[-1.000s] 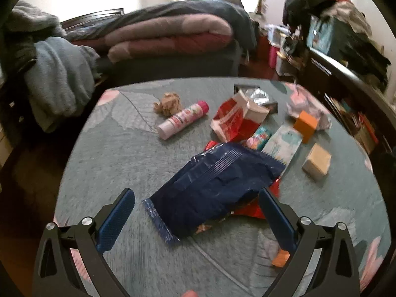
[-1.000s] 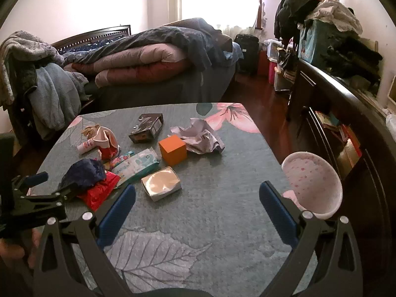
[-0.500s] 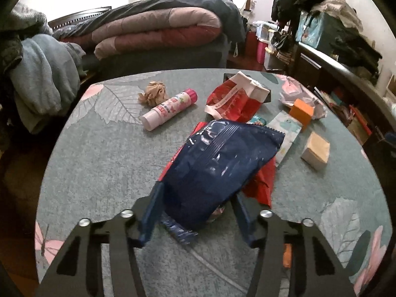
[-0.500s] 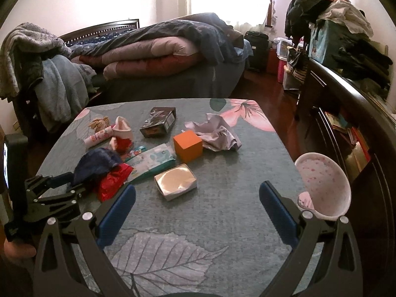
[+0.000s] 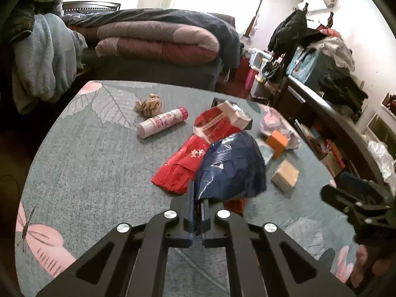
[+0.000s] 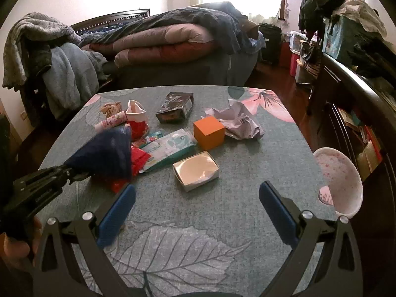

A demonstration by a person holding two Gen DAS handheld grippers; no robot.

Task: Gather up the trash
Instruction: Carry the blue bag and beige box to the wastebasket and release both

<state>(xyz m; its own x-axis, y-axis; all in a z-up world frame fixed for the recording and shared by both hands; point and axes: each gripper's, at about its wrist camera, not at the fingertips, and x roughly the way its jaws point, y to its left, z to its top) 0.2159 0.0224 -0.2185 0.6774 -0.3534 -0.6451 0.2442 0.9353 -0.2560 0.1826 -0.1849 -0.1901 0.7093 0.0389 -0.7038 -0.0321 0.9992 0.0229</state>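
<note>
My left gripper [image 5: 198, 198] is shut on the near edge of a dark blue plastic wrapper [image 5: 230, 168], which stands up crumpled above the table. The right wrist view shows the same wrapper [image 6: 104, 153] fanning out from the left gripper [image 6: 71, 172] at the left. A red wrapper [image 5: 183, 165] lies under it. Farther back are a red-and-white pouch [image 5: 220, 121], a pink tube [image 5: 162, 122] and a ball of brown paper [image 5: 149, 104]. My right gripper [image 6: 196, 190] hangs open over the near part of the table, holding nothing.
On the leaf-patterned cloth [image 6: 222, 222] lie an orange box [image 6: 209, 133], a small tan box [image 6: 196, 170], a wipes pack [image 6: 168, 148], a dark box [image 6: 175, 109] and crumpled lilac paper [image 6: 237, 121]. A pink-speckled white bin [image 6: 339, 180] stands at the table's right edge. A bed lies behind.
The left jaws went from wide open around the blue wrapper to shut on it. The wrapper has been raised and bunched, uncovering the red wrapper. The right gripper drifted slightly closer to the table.
</note>
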